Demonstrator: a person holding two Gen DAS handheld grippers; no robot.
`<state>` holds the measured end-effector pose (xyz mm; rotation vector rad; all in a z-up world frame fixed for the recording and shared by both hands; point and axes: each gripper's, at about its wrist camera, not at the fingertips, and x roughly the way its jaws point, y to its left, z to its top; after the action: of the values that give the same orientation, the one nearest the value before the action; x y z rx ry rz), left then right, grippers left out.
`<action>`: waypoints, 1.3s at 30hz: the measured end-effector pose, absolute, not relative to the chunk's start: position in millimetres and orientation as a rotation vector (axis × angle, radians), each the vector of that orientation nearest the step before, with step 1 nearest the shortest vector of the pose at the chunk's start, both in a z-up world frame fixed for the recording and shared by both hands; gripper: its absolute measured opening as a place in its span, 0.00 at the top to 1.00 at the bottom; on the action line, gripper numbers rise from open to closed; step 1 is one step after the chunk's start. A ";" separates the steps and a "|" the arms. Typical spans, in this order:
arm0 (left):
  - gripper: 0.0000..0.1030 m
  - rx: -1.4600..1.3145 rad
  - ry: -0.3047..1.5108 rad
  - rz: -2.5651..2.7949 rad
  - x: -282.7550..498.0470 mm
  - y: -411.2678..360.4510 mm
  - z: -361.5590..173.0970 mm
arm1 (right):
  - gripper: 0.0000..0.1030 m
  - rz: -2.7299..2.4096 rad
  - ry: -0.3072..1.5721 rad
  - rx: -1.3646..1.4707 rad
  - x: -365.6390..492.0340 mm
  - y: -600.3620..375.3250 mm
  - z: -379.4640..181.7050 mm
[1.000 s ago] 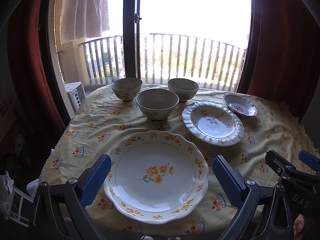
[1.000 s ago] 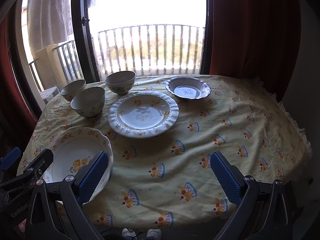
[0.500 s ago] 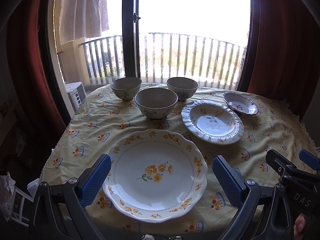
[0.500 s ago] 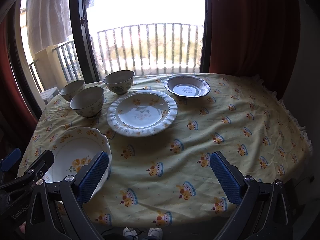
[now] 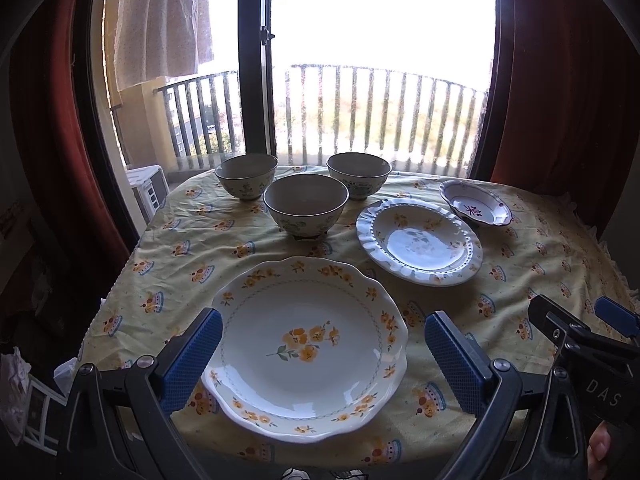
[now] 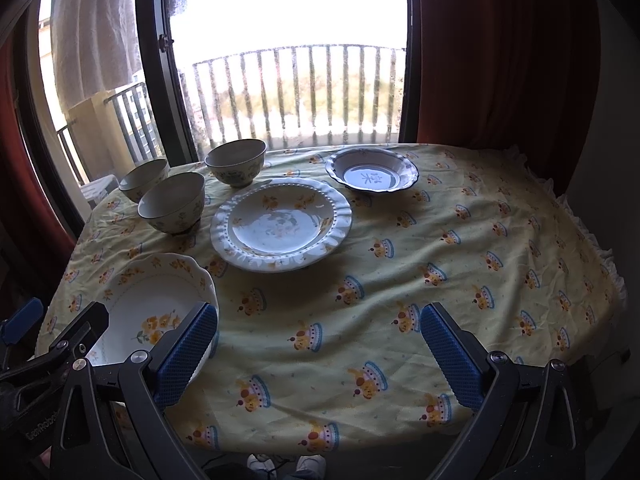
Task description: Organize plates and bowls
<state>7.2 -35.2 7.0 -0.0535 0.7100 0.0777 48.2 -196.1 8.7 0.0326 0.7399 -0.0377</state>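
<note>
So we count three bowls: one in front (image 5: 305, 211) and two behind it, left (image 5: 246, 176) and right (image 5: 359, 175). We count three plates too: a big plate with yellow flowers (image 5: 306, 346), a frilly plate (image 5: 419, 241) and a small deep plate (image 5: 475, 208). All six sit apart on the yellow tablecloth (image 6: 400, 280). Our left claw (image 5: 323, 360) is wide open over the flower plate, holding nothing. Our right claw (image 6: 318, 354) is wide open over bare cloth.
</note>
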 end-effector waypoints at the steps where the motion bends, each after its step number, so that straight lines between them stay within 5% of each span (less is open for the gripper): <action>1: 0.01 -0.050 0.711 0.080 7.2 -35.0 7.9 | 0.00 -0.038 0.742 0.038 47.7 -196.7 8.2; 23: 0.09 -0.032 0.862 0.127 59.6 20.5 -13.9 | 0.03 0.027 0.863 0.054 95.0 -144.9 -10.2; 39: 0.19 -0.030 1.112 0.054 120.5 66.4 -82.3 | 0.13 -0.008 1.101 0.054 158.1 -87.8 -74.9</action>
<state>120.5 66.4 -82.3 -0.0297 1.1118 0.0536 158.1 -87.8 -74.9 0.0539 1.1012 -0.0083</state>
